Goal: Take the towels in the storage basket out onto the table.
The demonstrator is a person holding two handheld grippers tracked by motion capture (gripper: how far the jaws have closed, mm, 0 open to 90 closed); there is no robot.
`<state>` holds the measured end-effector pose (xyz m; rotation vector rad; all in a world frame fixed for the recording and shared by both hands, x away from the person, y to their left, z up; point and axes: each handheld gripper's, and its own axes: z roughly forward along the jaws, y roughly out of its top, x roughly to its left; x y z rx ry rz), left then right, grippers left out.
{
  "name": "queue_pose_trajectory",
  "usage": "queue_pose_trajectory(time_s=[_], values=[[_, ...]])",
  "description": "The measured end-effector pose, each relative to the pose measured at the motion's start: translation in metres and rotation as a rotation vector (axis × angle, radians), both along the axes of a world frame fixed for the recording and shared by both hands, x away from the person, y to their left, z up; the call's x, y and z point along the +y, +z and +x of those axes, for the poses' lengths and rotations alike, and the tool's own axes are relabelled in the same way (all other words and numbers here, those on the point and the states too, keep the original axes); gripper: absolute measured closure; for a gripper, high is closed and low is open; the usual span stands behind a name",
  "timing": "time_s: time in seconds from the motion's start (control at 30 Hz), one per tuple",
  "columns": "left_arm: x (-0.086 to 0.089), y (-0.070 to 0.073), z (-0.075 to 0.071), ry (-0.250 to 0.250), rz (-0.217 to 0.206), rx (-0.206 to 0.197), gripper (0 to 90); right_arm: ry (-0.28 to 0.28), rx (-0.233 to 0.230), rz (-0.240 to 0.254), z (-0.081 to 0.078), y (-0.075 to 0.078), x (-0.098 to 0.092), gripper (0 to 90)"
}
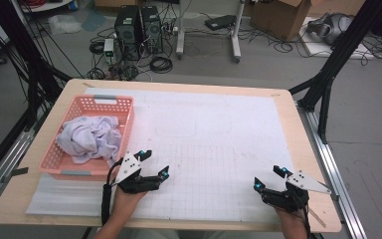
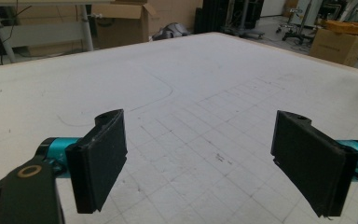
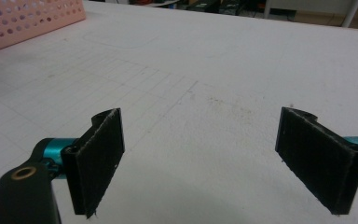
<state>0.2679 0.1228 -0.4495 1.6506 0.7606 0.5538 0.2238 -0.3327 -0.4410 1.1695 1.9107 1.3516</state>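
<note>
At the left side of the wooden tabletop (image 1: 298, 149), which is covered by a white gridded mat (image 1: 214, 144), stands a pink perforated plastic basket (image 1: 114, 103). Inside it lies a crumpled white cloth (image 1: 90, 137), bunched into a heap that reaches the basket's near wall. The cloth lies wholly in the basket and nothing has been laid out on the mat, so the work with it appears not to have begun: taking hold of the cloth, lifting it out and whatever is to be done with it on the open mat all seem left to do.

Just right of the basket's near corner, the left gripper (image 1: 156, 165) hovers low over the mat, held in the person's hand that comes in from the bottom edge. Its fingers (image 2: 100, 161) stand wide apart with only bare mat between them; they hold nothing and touch nothing. It is the gripper nearer the cloth, though its fingers point away from the basket, across the mat.

Well apart, near the right edge of the tabletop, the right gripper (image 1: 268, 177) also sits low above the mat. Its fingers (image 3: 98, 158) are likewise spread wide and empty, with bare mat between them and the basket's wall showing far off in the right gripper view.
</note>
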Motion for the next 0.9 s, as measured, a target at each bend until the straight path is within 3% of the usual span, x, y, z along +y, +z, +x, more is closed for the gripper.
queue_pose_trajectory(time_s=[0.6,0.9], values=[[-0.0008,0.0001,0.0004,-0.008,0.004,0.002,18.8,0.013,0.008,-0.011,0.0061,-0.0014,0.0029,13.9],[-0.0037,0.0045,0.0001,-0.024,0.016,0.029,19.7,0.012,0.005,-0.014,0.0011,0.0005,0.0042,13.9]])
